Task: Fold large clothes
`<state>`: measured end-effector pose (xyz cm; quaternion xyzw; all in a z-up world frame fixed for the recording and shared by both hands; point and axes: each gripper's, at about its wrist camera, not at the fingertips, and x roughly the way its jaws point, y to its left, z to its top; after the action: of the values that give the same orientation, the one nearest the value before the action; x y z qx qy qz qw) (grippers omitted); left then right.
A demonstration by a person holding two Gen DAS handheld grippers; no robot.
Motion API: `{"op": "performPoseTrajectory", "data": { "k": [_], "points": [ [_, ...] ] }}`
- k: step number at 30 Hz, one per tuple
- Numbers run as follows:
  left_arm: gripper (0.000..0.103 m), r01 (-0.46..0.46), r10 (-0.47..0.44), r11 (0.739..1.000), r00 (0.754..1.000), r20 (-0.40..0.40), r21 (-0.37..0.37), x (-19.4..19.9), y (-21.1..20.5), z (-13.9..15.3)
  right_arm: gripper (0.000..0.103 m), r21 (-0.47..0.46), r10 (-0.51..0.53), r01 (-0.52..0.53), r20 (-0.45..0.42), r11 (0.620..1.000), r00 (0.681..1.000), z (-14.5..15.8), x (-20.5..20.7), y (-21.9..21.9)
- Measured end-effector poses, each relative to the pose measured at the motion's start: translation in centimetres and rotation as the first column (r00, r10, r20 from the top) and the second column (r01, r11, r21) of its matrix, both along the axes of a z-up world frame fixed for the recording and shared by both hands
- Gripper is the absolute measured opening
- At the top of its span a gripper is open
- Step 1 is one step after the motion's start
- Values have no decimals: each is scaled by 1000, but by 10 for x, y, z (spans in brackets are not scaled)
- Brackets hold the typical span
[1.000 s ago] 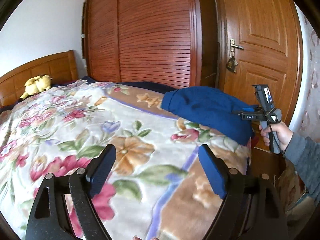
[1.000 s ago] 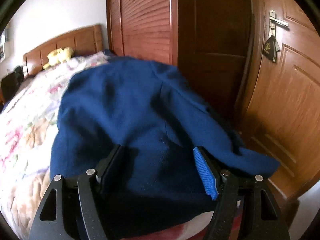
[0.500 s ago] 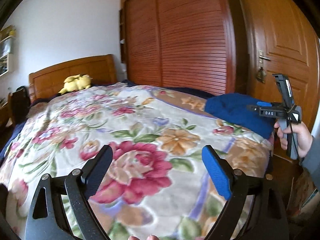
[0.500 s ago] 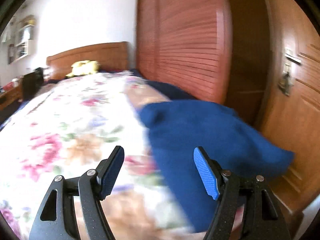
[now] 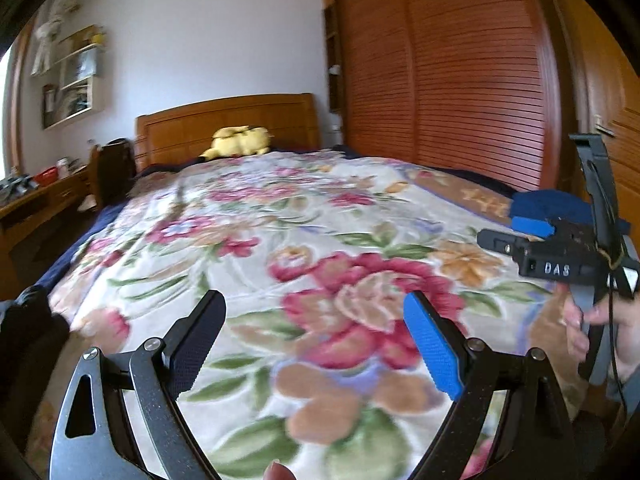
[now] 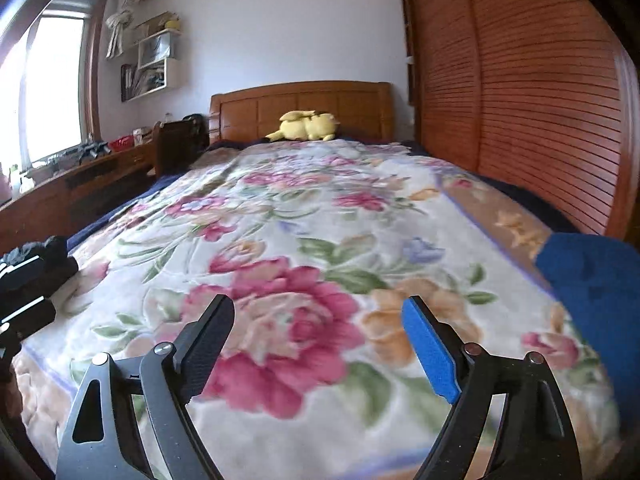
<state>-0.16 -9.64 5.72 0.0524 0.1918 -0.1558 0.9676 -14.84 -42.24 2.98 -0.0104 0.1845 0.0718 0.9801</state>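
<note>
The left gripper (image 5: 314, 342) has its jaws spread wide with nothing between them, above the flowered blanket (image 5: 280, 240); the right gripper (image 6: 318, 344) is equally wide apart and empty over the same blanket. The blue garment (image 6: 596, 280) lies at the bed's right edge beside the slatted wardrobe (image 6: 532, 100). A yellow plush toy (image 6: 306, 125) rests against the headboard (image 6: 304, 106).
</note>
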Motion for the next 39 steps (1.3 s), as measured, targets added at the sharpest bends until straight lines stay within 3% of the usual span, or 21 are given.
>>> {"op": "performPoseTrajectory", "data": {
  "k": [9,13,16,22,30,39],
  "points": [
    [91,-183,185,981,982,37,-60,22,61,-2,87,61,61,-63,42,996,997,-8,32,44],
    [91,-239,243,968,968,54,-70,32,81,-12,87,9,49,-50,74,999,996,-26,33,61],
    [91,-282,284,959,957,56,-38,41,88,-23,87,-25,42,-40,90,999,995,-42,45,68],
    [91,-304,308,950,950,49,-69,45,97,-35,87,-27,59,-57,88,998,994,-54,54,71],
    [91,-312,313,950,948,55,-26,45,93,-44,87,-36,86,-83,85,996,993,-53,56,76],
    [91,-320,322,947,945,61,-37,43,95,-44,87,-26,75,-73,91,997,993,-57,62,70]
  ]
}}
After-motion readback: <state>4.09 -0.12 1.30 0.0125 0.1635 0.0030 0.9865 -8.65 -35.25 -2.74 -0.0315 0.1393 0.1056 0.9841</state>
